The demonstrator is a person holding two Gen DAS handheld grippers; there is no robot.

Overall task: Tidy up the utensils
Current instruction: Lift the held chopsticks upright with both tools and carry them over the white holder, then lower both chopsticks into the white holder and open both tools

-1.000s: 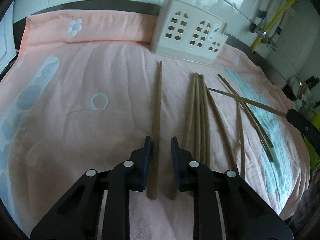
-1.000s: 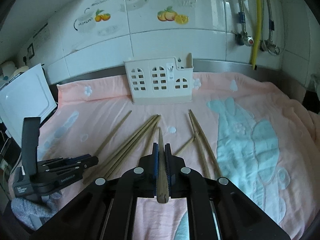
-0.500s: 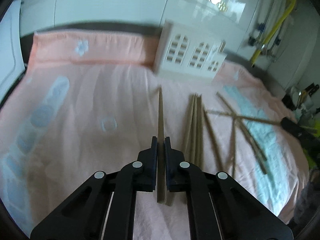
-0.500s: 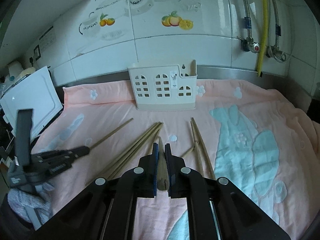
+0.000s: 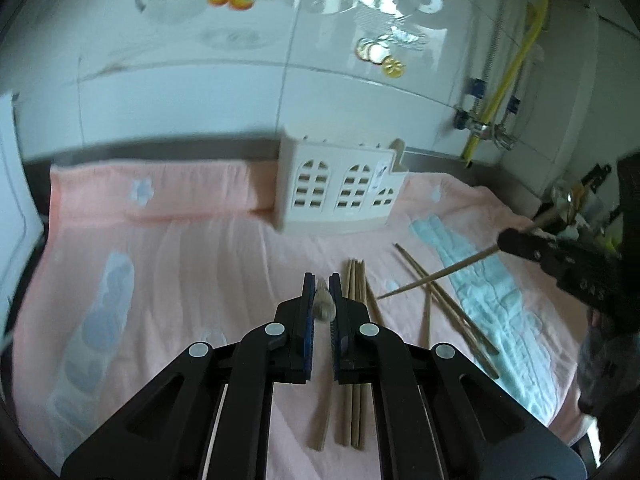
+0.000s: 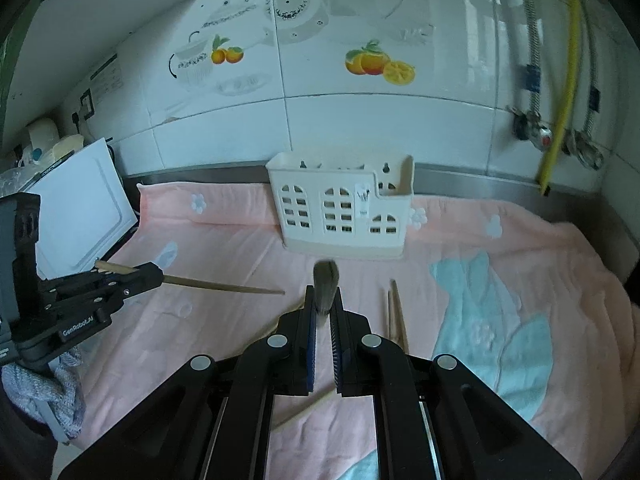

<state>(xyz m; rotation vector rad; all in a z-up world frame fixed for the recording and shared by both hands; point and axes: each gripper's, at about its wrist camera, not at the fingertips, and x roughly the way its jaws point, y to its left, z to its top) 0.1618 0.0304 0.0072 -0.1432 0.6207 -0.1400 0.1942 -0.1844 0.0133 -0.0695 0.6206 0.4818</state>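
The left tongs [image 5: 321, 286] are pinching one slim, tan wooden chopstick [image 5: 322, 304] end-on, so that in the left wrist view it shows only as a blurred stub between the blue-padded fingers [image 5: 307, 320]; from the right wrist view the same stick [image 6: 224, 286] juts out level from the left tongs [image 6: 158, 274], tapering to a fine point, clear of the cloth; the right tongs [image 6: 325, 300] are likewise closed on a second tan wooden chopstick [image 6: 325, 288], its squared butt end blurred and pointing ahead, and in the left wrist view this stick [image 5: 436, 276] slants down from the right tongs [image 5: 504, 242] with its tip hanging above the loose ones.

The remaining wooden chopsticks [image 5: 355, 320] lie on the pink towel with pale blue patches [image 5: 180, 264] that covers the surface: a close bundle of several just right of the left tongs, running partly under them, and a crossed pair (thinner at the far end) further right [image 5: 440, 300]; ahead of both tongs, at the far edge of the towel, stands the cream plastic utensil holder with arched window cut-outs [image 6: 340, 208], upright against the white tiled wall with orange fruit decals [image 6: 376, 64].
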